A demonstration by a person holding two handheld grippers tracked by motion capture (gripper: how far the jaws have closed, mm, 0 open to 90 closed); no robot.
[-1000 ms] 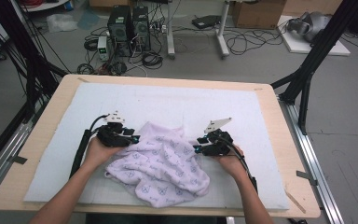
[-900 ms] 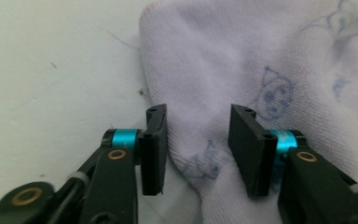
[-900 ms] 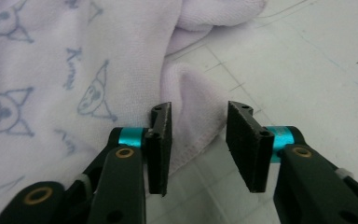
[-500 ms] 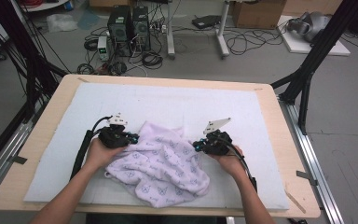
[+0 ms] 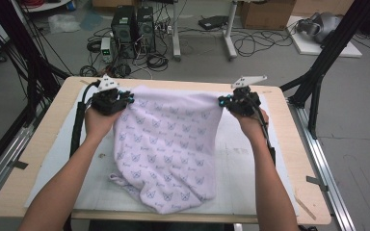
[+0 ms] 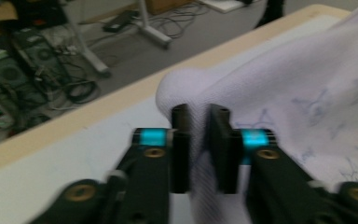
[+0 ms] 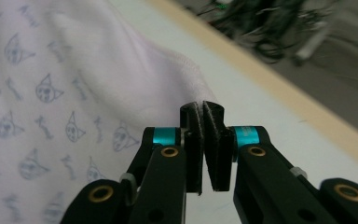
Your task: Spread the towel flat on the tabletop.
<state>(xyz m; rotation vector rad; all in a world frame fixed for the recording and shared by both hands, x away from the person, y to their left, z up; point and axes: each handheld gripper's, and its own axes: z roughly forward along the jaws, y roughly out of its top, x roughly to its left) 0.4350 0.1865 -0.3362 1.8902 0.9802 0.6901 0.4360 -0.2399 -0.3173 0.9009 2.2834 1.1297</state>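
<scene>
The lilac cloth [image 5: 166, 144] hangs across the middle of the frame, its top edge stretched between both hands and its lower end resting on the bench [image 5: 289, 144]. The left tool [image 5: 125, 100] clamps the upper left corner; its jaws have just eased slightly, fabric between them. The right tool [image 5: 223, 101] pinches the upper right corner. Keeping both corners level and the edge taut should let it spread flat.

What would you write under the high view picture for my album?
Two handheld grippers, left gripper and right gripper, hold up a pale lilac cat-print cloth by its top corners above the white-padded wooden table.
</scene>
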